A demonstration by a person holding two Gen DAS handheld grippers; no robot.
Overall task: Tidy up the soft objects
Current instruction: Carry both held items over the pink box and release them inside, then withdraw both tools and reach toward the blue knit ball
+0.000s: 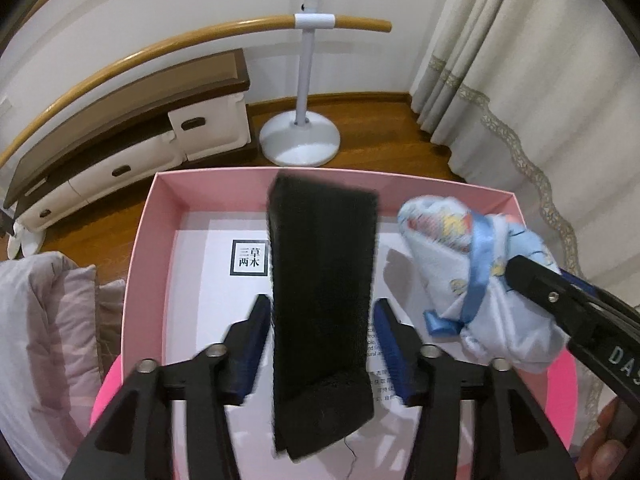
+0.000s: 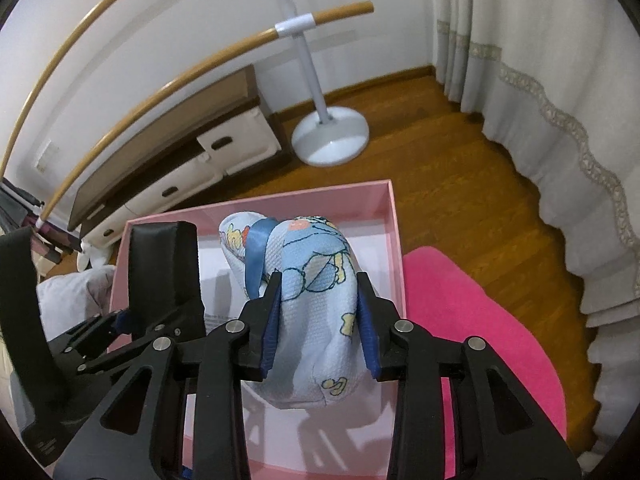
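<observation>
Left tool point(image 1: 322, 344): we see it released, black foam block point(image 1: 322, 300) between its pads, above the pink box point(image 1: 148, 240).
Right tool point(image 2: 320, 324): grasping the blue printed pouch point(image 2: 312, 304), right of the block.

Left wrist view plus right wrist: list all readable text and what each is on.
"三草两木": black-framed square logo on the white sheet lining the pink box.
"DAS": white letters, cut off at the frame edge, on the right hand-held gripper body.
Small print on the sheet beside the black sponge: too small and blurred to read.
Right wrist view: print on the sheet, unreadable.
</observation>
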